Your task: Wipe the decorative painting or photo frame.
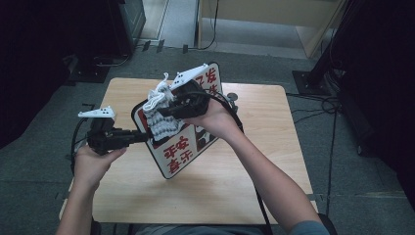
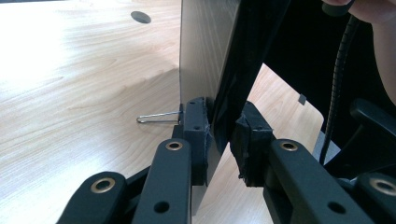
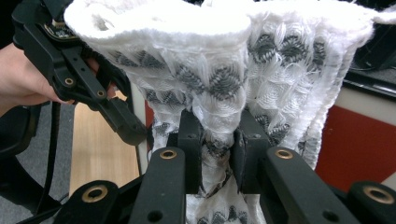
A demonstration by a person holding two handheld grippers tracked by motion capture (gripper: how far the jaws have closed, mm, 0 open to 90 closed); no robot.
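Here, near the centre of the high view, the left gripper [image 1: 142, 136] is clamped on the edge of a tilted white sign board [image 1: 177, 159], lifted off the wooden table [image 1: 274, 147]. The board carries large red Chinese characters on red and white panels; I cannot read them reliably. The right gripper [image 3: 218, 140] pinches a white and grey knitted cloth [image 3: 224, 79] against the board's face.
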